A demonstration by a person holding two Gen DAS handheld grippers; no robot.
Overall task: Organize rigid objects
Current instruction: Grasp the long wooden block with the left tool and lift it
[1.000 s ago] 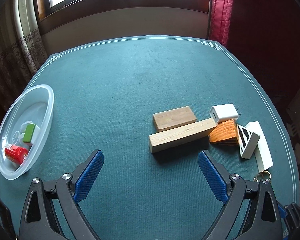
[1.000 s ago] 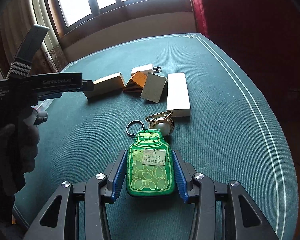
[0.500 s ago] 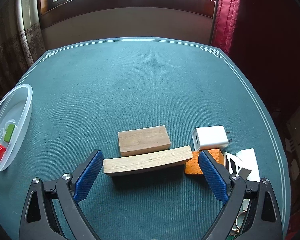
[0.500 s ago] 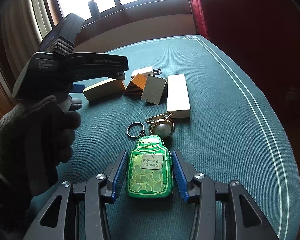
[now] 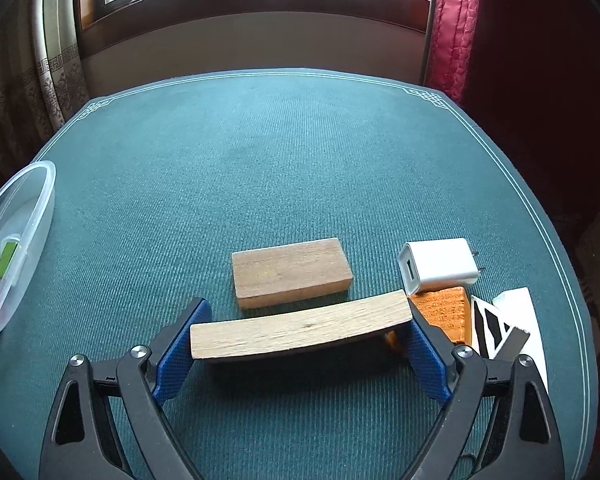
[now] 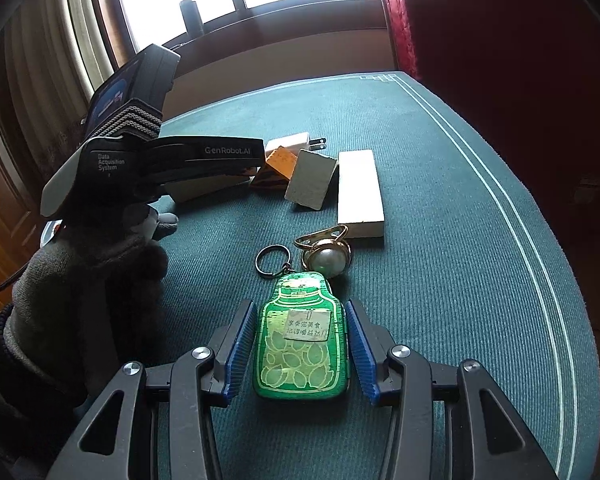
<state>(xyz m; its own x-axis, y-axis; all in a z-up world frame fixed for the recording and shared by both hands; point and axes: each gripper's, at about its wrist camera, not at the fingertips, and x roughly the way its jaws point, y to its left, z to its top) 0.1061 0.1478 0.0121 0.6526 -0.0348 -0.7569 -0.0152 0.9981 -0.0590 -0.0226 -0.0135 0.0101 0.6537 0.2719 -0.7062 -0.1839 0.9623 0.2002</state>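
Where the long wooden bar lay: crosswise on the green tabletop (image 5: 300, 168), squarely between the two blue pads of the left claw (image 5: 300, 344), the long wooden bar (image 5: 300, 330) ran from about 9 o'clock to 3 o'clock in the left wrist view, its ends just inside the pads.
Left claw: spread wide, one pad near each end of the bar; whether either pad touched the wood I could not tell.
Judgement on the coming move: the grip looked set along the bar's long axis, so the jaws would have to close end to end, with little room to spare.
Crowding at 3 o'clock: the orange block (image 5: 444, 312) sat just beside the bar's right end, close against the right pad, with the white charger (image 5: 440, 266) beyond it at about 1 o'clock.
At 12 o'clock: a shorter wooden block (image 5: 290, 272) lay just past the bar, roughly parallel to it.
Likely destination: the clear plastic tub (image 5: 16, 240) stood well apart at 9 o'clock, already holding a green piece and a red one.
Right claw: the right claw (image 6: 300, 344) straddled the green bottle-shaped keychain (image 6: 300, 344), pads very near its sides; contact I could not tell.
Nearer hand: the left, by my reckoning.
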